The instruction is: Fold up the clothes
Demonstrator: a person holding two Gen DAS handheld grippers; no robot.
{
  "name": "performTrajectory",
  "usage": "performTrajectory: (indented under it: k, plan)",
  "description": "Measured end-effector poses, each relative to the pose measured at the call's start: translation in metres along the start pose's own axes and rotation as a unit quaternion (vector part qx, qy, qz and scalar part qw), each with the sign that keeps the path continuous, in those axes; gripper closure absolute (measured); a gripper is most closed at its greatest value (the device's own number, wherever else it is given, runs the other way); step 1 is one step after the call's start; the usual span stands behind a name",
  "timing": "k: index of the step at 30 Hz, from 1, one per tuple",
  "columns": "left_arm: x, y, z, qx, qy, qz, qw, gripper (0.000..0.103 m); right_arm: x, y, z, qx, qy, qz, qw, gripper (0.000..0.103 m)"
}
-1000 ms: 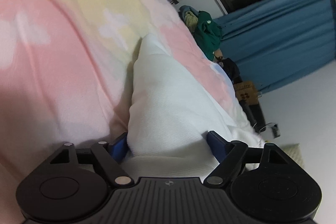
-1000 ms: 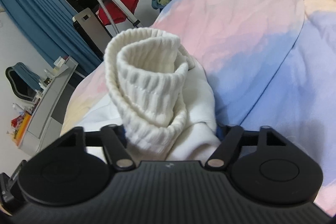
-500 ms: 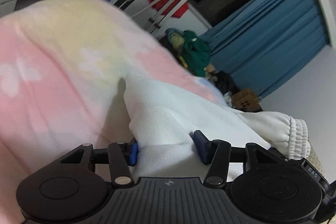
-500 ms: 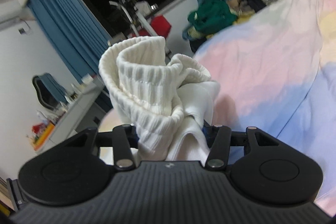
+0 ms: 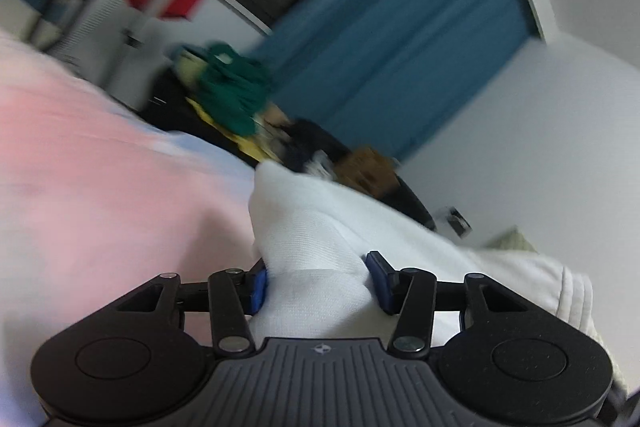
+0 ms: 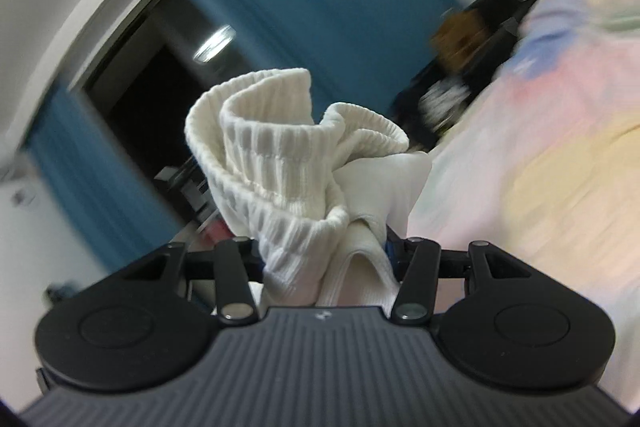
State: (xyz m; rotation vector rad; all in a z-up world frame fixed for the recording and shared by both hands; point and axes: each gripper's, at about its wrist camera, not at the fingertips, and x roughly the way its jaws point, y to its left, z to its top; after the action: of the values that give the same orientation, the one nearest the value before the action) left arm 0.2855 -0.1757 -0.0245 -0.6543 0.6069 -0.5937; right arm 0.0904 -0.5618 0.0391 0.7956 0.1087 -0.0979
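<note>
Blurred curtain (image 5: 392,39) behind — garment (image 5: 320,247) hiding fingertips.

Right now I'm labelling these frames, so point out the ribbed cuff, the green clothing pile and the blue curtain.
ribbed cuff (image 6: 276,163): right wrist view, on the ribbing.
green clothing pile (image 5: 234,87): left wrist view, on its middle.
blue curtain (image 5: 400,39): left wrist view, on its folds.

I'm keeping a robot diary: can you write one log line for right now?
left gripper: shut on white garment | right gripper: shut on ribbed cuff | garment lifted over pastel blanket | views blurred
</note>
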Motion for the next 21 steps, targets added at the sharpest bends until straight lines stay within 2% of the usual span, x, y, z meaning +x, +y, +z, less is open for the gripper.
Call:
performTrajectory:
  k: [3, 6, 9, 12, 15, 18, 21]
  plan:
    - [0.072, -0.03, -0.003, 0.007, 0.019, -0.029, 0.9994, 0.057, 0.01, -0.05, 0.021, 0.044, -0.035, -0.043, 0.997, 0.051]
    - [0.142, -0.057, -0.008, 0.014, 0.043, -0.054, 0.9975, 0.058, 0.017, -0.092, 0.024, 0.072, -0.054, -0.089, 0.992, 0.051]
    - [0.192, -0.046, -0.041, 0.038, 0.097, -0.032, 0.9941, 0.059, 0.028, -0.132, 0.014, 0.096, -0.047, -0.139, 0.985, 0.051]
    - [0.22, -0.024, -0.068, 0.066, 0.12, -0.001, 0.9905, 0.054, 0.037, -0.172, -0.017, 0.125, -0.001, -0.191, 0.974, 0.05]
    - [0.226, -0.016, -0.083, 0.093, 0.107, 0.009, 0.9899, 0.042, 0.031, -0.197, -0.042, 0.147, -0.008, -0.18, 0.973, 0.044]
    - [0.222, -0.022, -0.086, 0.099, 0.111, 0.018, 0.9887, 0.042, 0.032, -0.201, -0.047, 0.151, -0.012, -0.179, 0.972, 0.039]
    - [0.214, -0.033, -0.084, 0.104, 0.12, 0.028, 0.9869, 0.039, 0.037, -0.19, -0.032, 0.153, 0.013, -0.205, 0.967, 0.036]
